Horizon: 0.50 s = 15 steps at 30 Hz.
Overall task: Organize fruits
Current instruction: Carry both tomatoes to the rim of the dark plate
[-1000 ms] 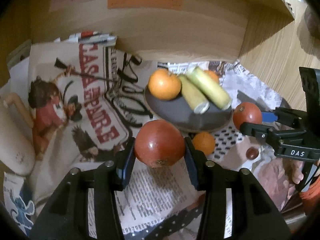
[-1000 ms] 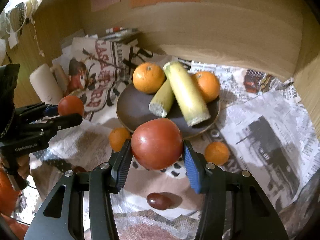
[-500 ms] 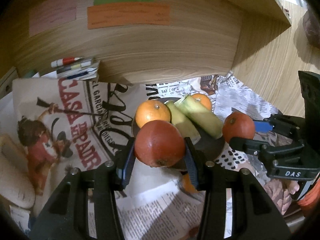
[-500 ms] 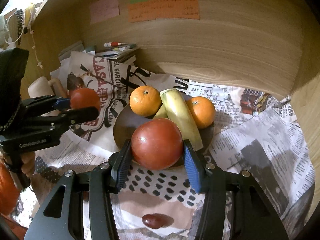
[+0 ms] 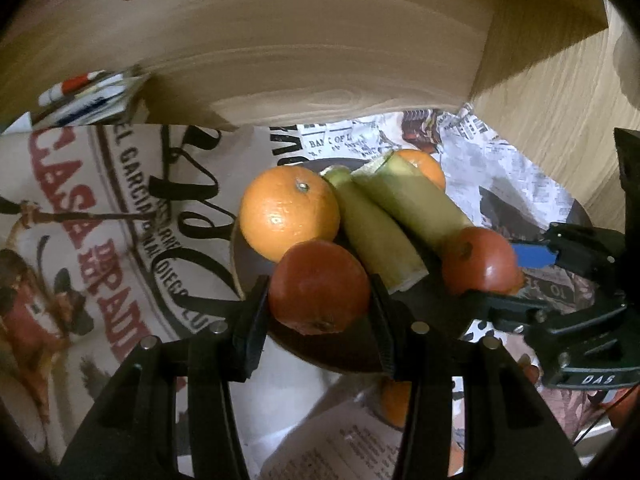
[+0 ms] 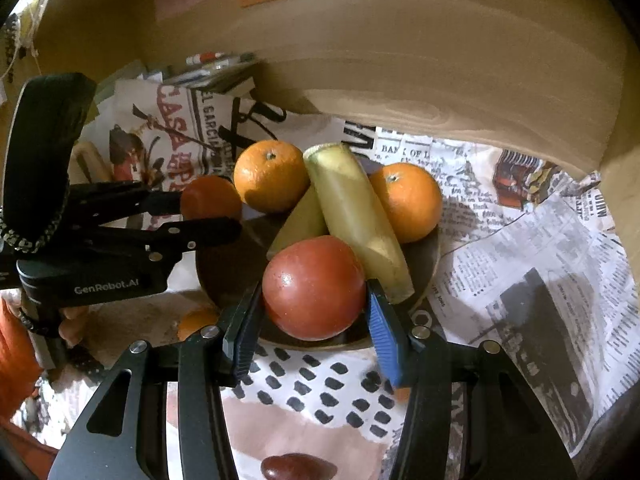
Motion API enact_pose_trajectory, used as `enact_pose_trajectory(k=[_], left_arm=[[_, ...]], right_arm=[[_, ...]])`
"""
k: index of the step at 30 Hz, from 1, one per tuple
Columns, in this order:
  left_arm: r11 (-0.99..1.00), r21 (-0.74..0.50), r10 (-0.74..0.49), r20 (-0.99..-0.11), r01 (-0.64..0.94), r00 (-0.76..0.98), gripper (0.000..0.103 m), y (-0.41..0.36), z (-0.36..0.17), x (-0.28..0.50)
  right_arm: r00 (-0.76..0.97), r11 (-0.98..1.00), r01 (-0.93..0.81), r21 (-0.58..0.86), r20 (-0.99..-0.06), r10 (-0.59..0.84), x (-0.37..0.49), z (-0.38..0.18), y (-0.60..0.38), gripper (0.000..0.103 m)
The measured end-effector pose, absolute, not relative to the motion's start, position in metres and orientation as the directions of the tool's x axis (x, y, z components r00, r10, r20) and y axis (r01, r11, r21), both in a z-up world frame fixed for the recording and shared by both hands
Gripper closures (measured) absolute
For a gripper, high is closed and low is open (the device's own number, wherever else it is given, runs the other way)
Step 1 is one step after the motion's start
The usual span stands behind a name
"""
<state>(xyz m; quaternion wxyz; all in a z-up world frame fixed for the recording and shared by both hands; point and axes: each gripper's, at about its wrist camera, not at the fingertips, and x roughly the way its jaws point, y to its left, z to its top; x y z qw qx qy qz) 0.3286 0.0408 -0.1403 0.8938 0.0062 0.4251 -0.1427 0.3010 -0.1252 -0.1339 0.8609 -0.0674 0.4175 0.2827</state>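
Observation:
My left gripper (image 5: 318,292) is shut on a red tomato (image 5: 319,286) and holds it over the near left edge of the dark plate (image 5: 344,350). My right gripper (image 6: 312,298) is shut on a second red tomato (image 6: 314,287) over the plate's near edge (image 6: 228,268). The plate holds two oranges (image 6: 271,176) (image 6: 406,200) and two pale green cut stalks (image 6: 352,216). Each gripper shows in the other's view: the right one (image 5: 500,276) with its tomato (image 5: 480,260), the left one (image 6: 212,216) with its tomato (image 6: 210,196).
Printed newspaper (image 6: 520,240) covers the surface under a wooden shelf wall (image 6: 400,80). A small orange (image 6: 196,322) lies left of the plate, another (image 5: 394,400) below it. A dark date-like fruit (image 6: 298,467) lies near me. Pens and papers (image 5: 88,96) sit at the back left.
Both grippers have moved forward and down toward the plate with their tomatoes, so the plate and its fruit now sit closer in both views.

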Motion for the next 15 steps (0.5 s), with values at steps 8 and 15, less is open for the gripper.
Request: enact_pose_trajectory(k=[8,15], left_arm=[[0.953,-0.129,-0.264,-0.795,0.274,0.546,0.056,0.037,-0.154,0.338],[0.956,-0.145,-0.266,-0.796,0.256,0.543,0.052,0.042,-0.151,0.334]], right_arm=[[0.446,0.814,-0.564,0.141,-0.777,0.444,0.305,-0.146,-0.120,0.056],[0.434,0.816,-0.559,0.149,-0.786,0.441,0.306,-0.148,-0.119,0.056]])
